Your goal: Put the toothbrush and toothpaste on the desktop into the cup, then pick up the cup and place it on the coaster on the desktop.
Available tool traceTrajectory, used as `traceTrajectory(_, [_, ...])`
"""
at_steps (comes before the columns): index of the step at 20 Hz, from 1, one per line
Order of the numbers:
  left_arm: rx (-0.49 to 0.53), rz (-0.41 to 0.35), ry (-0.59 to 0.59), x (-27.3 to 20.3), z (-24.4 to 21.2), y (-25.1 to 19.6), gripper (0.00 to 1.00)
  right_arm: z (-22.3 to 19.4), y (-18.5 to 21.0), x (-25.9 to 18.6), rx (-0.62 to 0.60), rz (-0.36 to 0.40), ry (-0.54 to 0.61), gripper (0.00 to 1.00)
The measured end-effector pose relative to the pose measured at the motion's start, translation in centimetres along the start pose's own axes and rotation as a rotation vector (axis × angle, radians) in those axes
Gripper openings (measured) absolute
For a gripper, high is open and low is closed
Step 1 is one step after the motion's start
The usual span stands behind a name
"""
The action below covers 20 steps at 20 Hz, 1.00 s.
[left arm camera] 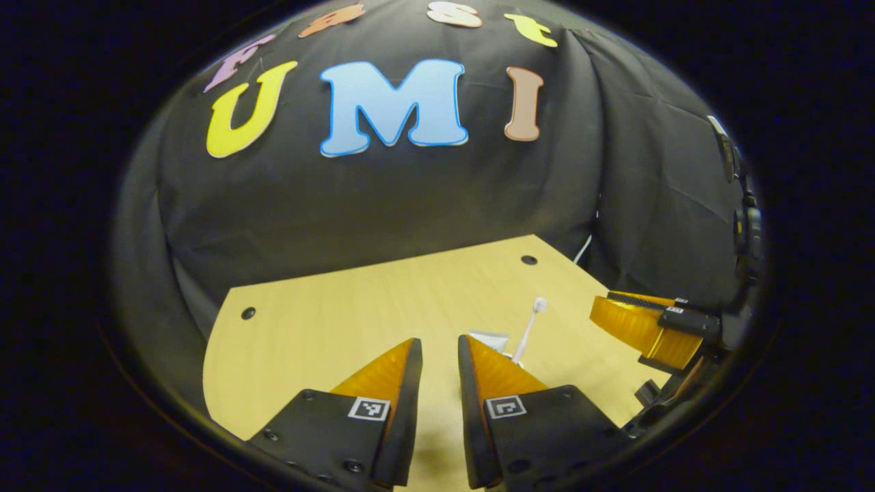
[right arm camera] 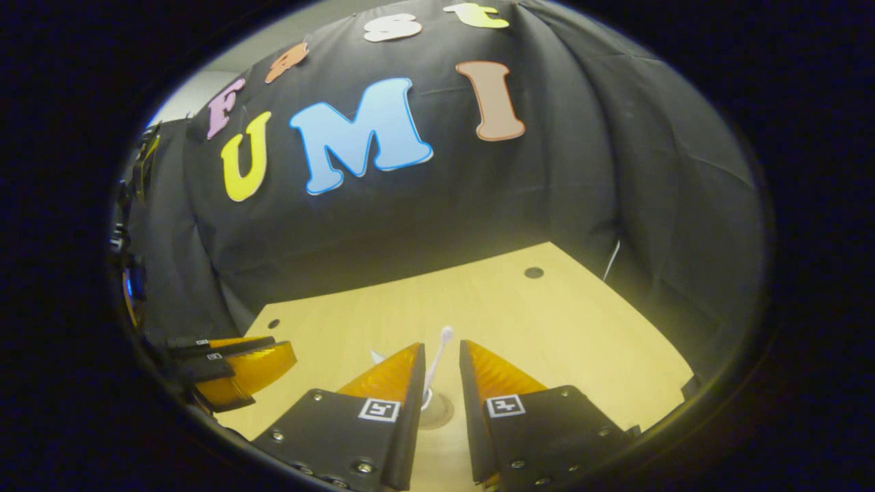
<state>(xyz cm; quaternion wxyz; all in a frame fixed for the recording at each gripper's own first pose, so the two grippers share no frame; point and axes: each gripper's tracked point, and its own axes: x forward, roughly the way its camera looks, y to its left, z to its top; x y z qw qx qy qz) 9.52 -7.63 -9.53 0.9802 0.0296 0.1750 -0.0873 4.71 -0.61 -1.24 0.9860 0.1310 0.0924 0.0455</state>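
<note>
The right claw (right arm camera: pixel 441 359) is held open, nothing gripped; the left claw (left arm camera: pixel 439 352) likewise. Between the right fingers the toothbrush (right arm camera: pixel 437 365) stands in the cup (right arm camera: pixel 437 410): probably light and tippy, best gripped at its walls.

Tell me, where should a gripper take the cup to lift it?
Probably at the cup's outer wall below the rim, from the near side. The toothbrush stands upright out of its mouth, so a grasp from above would hit it. Most of the cup is hidden.

Both tongs, left (left arm camera: pixel 439 352) and right (right arm camera: pixel 441 355), had ribbed orange wedge fingers on black screwed mounts bearing square black-and-white markers.
</note>
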Motion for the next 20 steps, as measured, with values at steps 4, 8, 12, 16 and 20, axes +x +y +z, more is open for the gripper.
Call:
traceTrajectory(4, [-0.017, 0.043, -0.164, -6.1, 3.8, 3.5, 0.37, 5.6, 3.7, -0.7, -0.052, 0.059, -0.111, 0.32])
traceTrajectory(8, [-0.043, 0.104, -0.347, -12.6, 7.7, 8.1, 0.36, 9.8, 7.3, -2.4, -0.086, 0.116, -0.209, 0.27])
traceTrajectory(12, [-0.019, 0.154, -0.488, -18.2, 9.5, 12.0, 0.36, 12.2, 9.6, -3.9, -0.068, 0.150, -0.278, 0.31])
traceTrajectory(16, [-0.007, 0.149, -0.506, -18.1, 10.7, 11.5, 0.36, 12.8, 10.9, -4.8, -0.083, 0.151, -0.307, 0.31])
traceTrajectory(20, [-0.023, 0.139, -0.500, -17.8, 11.1, 11.5, 0.36, 12.2, 11.8, -5.1, -0.125, 0.129, -0.313, 0.31])
